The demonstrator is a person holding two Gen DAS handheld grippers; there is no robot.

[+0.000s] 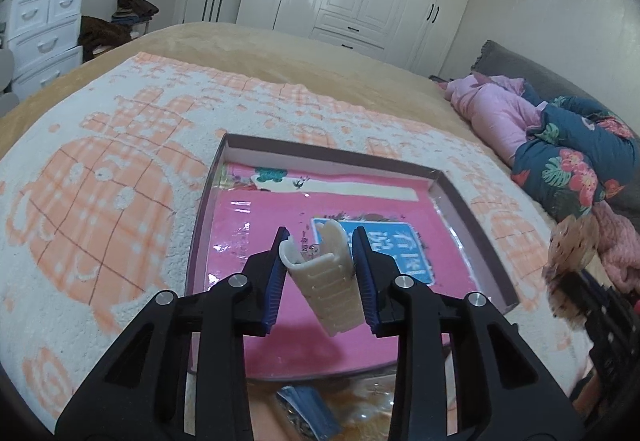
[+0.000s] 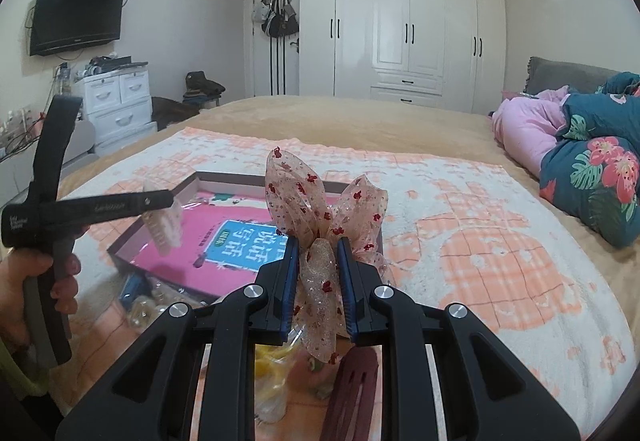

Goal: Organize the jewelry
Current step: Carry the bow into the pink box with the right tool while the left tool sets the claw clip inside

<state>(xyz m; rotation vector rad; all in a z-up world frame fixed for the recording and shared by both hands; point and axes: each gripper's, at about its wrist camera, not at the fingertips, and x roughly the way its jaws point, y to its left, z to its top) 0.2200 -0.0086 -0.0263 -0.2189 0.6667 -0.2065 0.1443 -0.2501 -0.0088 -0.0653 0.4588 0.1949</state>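
Observation:
My left gripper [image 1: 320, 243] is shut on a cream hair claw clip [image 1: 326, 281] and holds it above a shallow box [image 1: 476, 225] with a pink printed lining. My right gripper [image 2: 318, 251] is shut on a sheer pink bow [image 2: 324, 209] with red specks, held above the box's near right corner [image 2: 120, 241]. In the right wrist view the left gripper [image 2: 162, 219] with the clip [image 2: 164, 229] hangs at the left, over the box. The bow also shows blurred at the right edge of the left wrist view [image 1: 570, 249].
The box lies on a white and orange towel [image 1: 100, 181] spread over a tan bed. Clear bags of small items [image 2: 276, 373], a dark red comb [image 2: 352, 397] and a blue packet [image 1: 308, 411] lie near me. Pink and floral bedding [image 2: 592, 161] is piled at the right.

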